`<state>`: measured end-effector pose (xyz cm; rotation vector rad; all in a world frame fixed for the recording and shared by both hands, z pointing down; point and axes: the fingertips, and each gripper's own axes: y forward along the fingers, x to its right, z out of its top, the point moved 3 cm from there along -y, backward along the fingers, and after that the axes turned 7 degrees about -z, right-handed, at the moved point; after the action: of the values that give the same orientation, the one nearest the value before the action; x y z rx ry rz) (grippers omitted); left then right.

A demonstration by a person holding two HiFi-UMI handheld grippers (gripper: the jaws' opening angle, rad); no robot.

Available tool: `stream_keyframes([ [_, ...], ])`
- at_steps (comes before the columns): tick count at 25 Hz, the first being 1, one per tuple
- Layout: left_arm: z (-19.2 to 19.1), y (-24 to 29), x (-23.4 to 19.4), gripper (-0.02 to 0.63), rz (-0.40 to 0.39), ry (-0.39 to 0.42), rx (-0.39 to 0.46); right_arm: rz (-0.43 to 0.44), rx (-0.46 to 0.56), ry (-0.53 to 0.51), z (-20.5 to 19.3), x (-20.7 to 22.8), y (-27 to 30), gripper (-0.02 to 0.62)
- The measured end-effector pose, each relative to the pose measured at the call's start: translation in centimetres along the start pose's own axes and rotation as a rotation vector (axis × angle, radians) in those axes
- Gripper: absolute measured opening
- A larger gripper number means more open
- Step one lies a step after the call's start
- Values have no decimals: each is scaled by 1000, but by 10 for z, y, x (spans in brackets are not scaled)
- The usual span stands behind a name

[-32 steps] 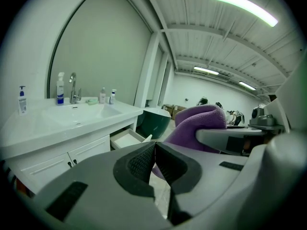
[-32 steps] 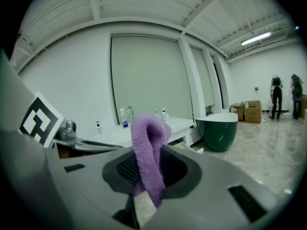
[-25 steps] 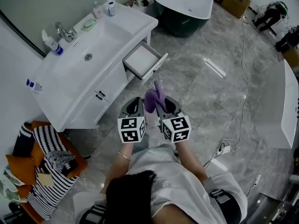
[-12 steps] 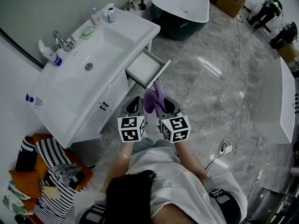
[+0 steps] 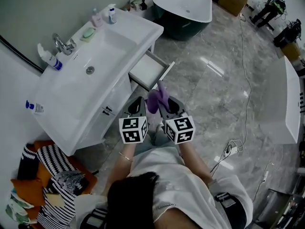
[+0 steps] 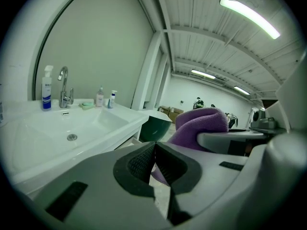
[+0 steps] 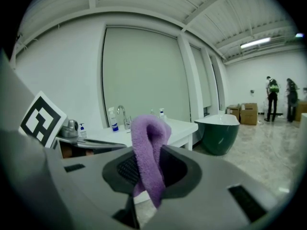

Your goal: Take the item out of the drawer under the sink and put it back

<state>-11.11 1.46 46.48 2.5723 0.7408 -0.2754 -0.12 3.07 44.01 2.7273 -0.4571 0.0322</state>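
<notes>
The purple cloth is pinched, folded over, between the jaws of the right gripper, in the air above the floor and near the open drawer under the sink. The left gripper is just beside the right one. Its jaws are pressed together with nothing between them.
</notes>
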Motion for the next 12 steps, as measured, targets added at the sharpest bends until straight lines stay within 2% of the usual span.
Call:
stream_keyframes([
  [12, 3, 25, -11, 3, 8, 21, -7, -12, 3, 22, 0, 15, 24, 87],
])
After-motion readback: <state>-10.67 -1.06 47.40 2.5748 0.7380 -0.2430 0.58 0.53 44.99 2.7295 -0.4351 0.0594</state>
